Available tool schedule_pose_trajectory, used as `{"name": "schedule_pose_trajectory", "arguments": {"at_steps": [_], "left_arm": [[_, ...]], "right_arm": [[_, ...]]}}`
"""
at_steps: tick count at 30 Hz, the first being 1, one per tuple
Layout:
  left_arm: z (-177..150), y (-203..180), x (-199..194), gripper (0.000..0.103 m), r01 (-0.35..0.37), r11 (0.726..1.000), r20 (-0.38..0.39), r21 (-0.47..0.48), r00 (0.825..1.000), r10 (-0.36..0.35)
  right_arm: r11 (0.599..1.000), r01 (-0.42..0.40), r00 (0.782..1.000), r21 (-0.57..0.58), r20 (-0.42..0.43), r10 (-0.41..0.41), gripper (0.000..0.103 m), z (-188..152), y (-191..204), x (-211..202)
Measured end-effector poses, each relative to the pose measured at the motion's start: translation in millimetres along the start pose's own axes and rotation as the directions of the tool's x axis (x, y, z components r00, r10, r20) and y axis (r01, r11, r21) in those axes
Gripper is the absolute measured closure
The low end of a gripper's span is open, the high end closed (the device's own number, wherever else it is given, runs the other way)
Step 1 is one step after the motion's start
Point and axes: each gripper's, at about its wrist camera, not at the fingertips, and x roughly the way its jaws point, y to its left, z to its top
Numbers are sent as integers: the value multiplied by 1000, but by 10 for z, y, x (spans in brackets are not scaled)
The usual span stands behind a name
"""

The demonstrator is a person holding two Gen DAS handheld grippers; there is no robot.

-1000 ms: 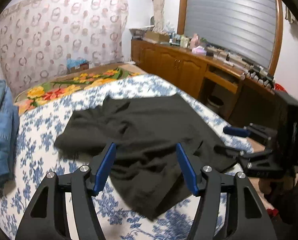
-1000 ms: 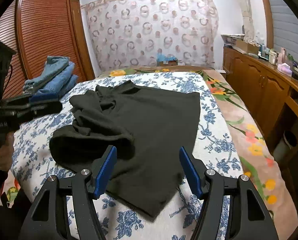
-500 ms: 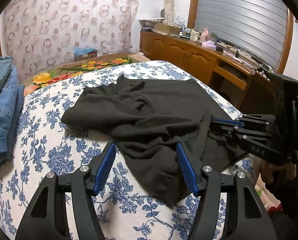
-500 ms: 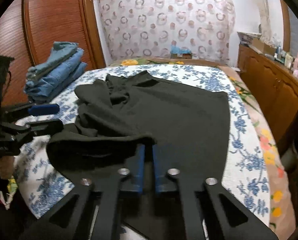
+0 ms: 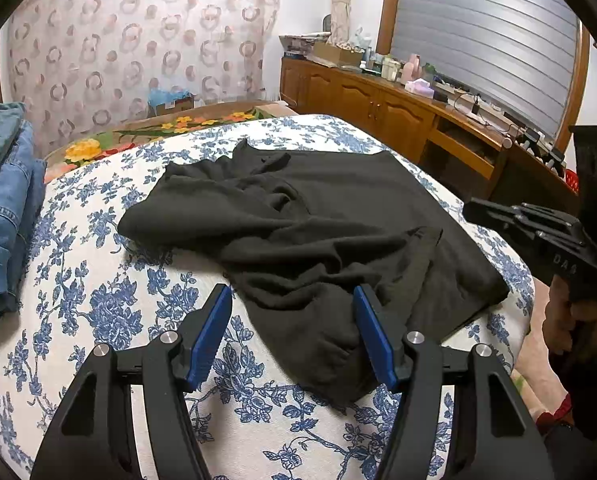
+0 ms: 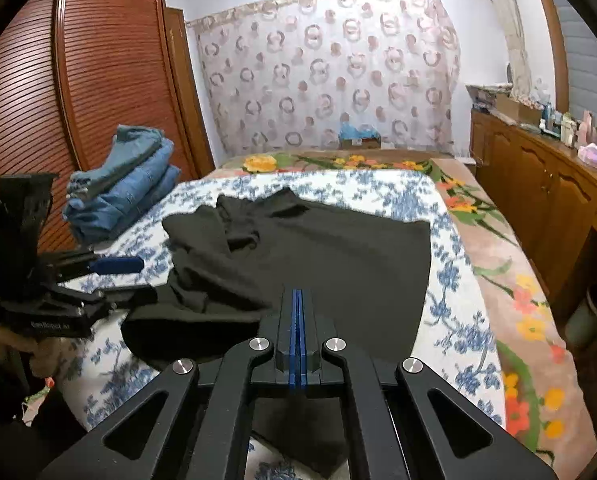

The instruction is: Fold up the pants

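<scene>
The black pants (image 5: pixel 306 232) lie rumpled on the bed's blue-flowered cover (image 5: pixel 98 312), one leg flat toward the right edge. The left hand-held gripper (image 5: pixel 292 332) stands released, its blue pads either side of the near hem without pressing it. The right hand-held gripper (image 6: pixel 298 320) is clenched with pads together above the dark cloth; whether any fabric is pinched cannot be told. Folded jeans (image 6: pixel 122 184) are stacked by the wardrobe.

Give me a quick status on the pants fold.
Left gripper open over the pants hem. Right gripper shut, grip unclear. Pants rumpled on bed. Nothing in the way.
</scene>
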Motion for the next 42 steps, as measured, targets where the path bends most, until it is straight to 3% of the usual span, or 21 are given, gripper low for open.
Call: {"name": "schedule_pose_trajectory", "arguments": {"at_steps": [1, 5, 9, 16, 17, 18, 21, 31, 42], "left_arm": [[-9, -2, 20, 39, -4, 1000, -9, 3, 1000, 4], [-69, -10, 130, 39, -20, 1000, -54, 17, 998, 21], [-131, -32, 192, 39, -28, 999, -85, 31, 996, 30], [-143, -33, 198, 39, -25, 999, -91, 32, 995, 28], [-142, -31, 198, 39, -23, 999, -90, 30, 996, 26], [-138, -31, 205, 39, -23, 999, -90, 29, 996, 26], [-129, -28, 200, 39, -24, 999, -81, 29, 996, 26], [-24, -88, 0, 39, -4, 1000, 0, 23, 1000, 4], [41, -145, 27, 39, 8, 999, 4, 35, 1000, -8]], "right_arm": [[1000, 10, 1000, 2, -13, -10, 99, -25, -5, 30], [1000, 11, 999, 25, -41, -10, 74, -18, 24, 105], [999, -3, 998, 46, -67, 6, 69, 89, 99, 254], [994, -27, 989, 104, -143, 42, 69, 96, 112, 456], [993, -39, 988, 107, -142, 55, 72, 104, 114, 447], [993, -50, 988, 107, -141, 65, 86, 112, 114, 441], [993, -85, 988, 86, -125, 96, 97, 133, 153, 394], [997, -63, 997, 38, 42, 62, 97, 219, 140, -297], [999, -8, 999, 44, 49, 6, 97, -2, 34, -739]]}}
